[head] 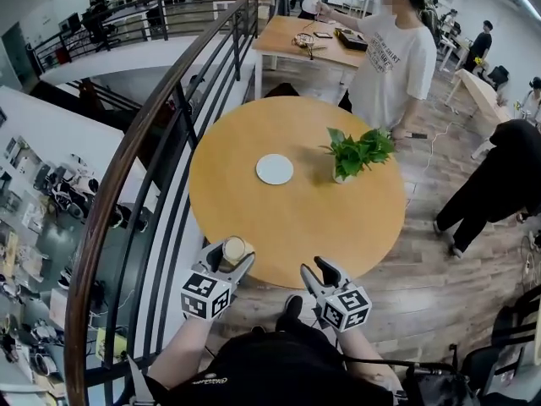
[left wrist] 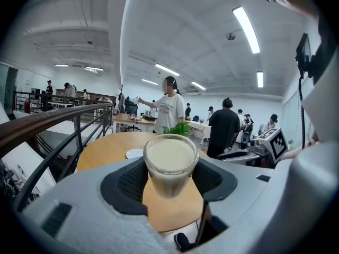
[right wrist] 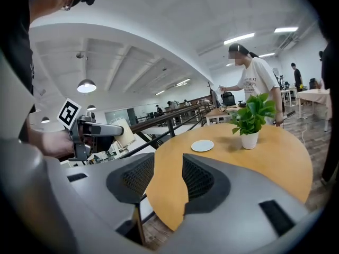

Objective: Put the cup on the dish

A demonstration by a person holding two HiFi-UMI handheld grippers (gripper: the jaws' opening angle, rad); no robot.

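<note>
The left gripper (head: 229, 260) has its jaws clamped on the cup (left wrist: 170, 159), a clear glass one, pads against its sides below the rim. It sits at the near edge of the round counter (head: 254, 218), and I can't tell whether it rests there or is lifted. The white dish (head: 275, 169) lies near the middle, well apart, beside a potted plant (head: 358, 152). The right gripper (right wrist: 168, 180) holds nothing, jaws apart. The cup is nearly brimful of something pale, so I'd guess it's heavy, slick and breakable: keep it upright and move it slowly.
</note>
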